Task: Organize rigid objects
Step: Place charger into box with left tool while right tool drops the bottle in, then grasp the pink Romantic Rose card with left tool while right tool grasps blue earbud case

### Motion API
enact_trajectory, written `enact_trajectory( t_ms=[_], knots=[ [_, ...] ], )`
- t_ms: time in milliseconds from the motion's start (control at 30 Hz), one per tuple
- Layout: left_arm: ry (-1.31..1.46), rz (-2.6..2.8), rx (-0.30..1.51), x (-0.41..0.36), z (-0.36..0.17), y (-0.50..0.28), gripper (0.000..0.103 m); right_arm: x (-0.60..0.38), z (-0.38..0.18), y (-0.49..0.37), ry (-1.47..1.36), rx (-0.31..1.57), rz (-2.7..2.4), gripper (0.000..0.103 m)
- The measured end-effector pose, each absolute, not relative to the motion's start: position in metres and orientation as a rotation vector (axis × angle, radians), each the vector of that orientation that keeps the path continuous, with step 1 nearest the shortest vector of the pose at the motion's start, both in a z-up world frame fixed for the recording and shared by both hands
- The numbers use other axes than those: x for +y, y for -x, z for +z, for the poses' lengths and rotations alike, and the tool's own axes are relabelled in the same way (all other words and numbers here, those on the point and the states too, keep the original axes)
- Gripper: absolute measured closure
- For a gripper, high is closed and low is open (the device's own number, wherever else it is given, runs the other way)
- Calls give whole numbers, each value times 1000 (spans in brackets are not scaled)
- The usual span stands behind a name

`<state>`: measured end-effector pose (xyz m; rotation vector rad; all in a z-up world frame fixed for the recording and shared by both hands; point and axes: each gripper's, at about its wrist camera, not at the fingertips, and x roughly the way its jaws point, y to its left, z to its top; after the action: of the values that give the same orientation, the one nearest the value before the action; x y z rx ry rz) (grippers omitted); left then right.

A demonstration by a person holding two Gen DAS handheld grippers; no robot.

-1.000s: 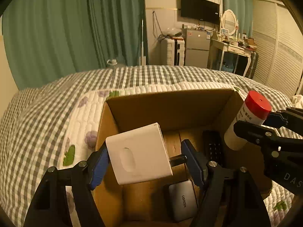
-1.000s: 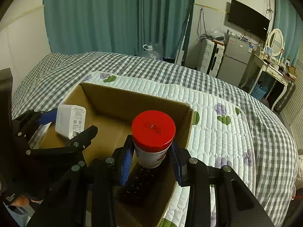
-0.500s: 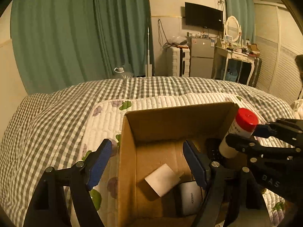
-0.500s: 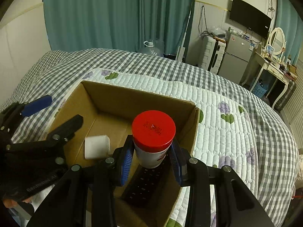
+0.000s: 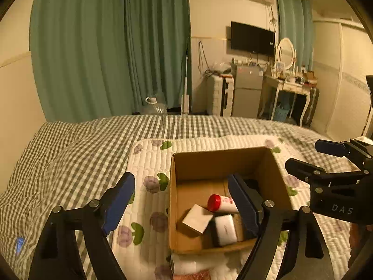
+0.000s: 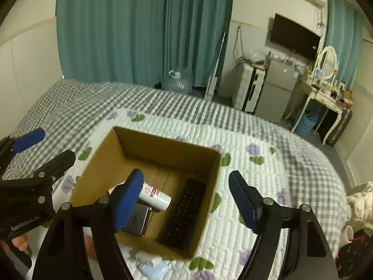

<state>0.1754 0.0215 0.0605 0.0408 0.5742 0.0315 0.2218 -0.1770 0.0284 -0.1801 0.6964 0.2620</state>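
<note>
Black left gripper (image 6: 39, 147) marked "GenRobot.AI", right gripper (image 5: 326, 156) "DAS"

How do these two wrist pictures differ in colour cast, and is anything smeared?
Left wrist view: warm yellow cast, and the white rectangular charger in the brown cardboard box looks slightly motion-blurred. Right wrist view: cooler, bluer cast; fisheye bends both.

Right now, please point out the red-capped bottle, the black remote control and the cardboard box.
red-capped bottle (image 5: 214, 202): left wrist view, on its red cap.
black remote control (image 6: 184, 210): right wrist view, on its keypad.
cardboard box (image 6: 163, 150): right wrist view, on its far inner wall.
</note>
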Motion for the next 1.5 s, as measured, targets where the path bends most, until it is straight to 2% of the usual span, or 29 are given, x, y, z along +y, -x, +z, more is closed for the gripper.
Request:
enact_trajectory(
  t_ms=[133,300,500,700,933,967,1133,1167,1233,1500],
  knots=[
    [-81,27,562,18,73,-144,9,-179,49,-183,205,663,236,13],
    [-77,28,577,18,64,-112,9,-182,44,-139,238,639,206,0],
    [-63,17,664,16,23,-100,9,-187,2,-122,200,700,207,0],
    [-13,54,770,28,-35,-105,9,-185,-63,-133,175,815,225,0],
    [48,92,858,41,-77,-117,9,-168,-143,-153,208,948,294,1],
    [42,91,868,40,-83,-119,9,-165,-151,-157,206,964,304,2],
    [-8,105,926,34,-107,-124,9,-151,-185,-167,201,1046,372,28],
    [-7,106,939,33,-111,-125,9,-149,-188,-169,210,1046,360,31],
    [1,97,961,32,-117,-127,9,-151,-188,-169,207,1032,346,45],
    [-18,71,1008,17,-138,-133,8,-175,-169,-148,153,987,286,45]
  ],
)
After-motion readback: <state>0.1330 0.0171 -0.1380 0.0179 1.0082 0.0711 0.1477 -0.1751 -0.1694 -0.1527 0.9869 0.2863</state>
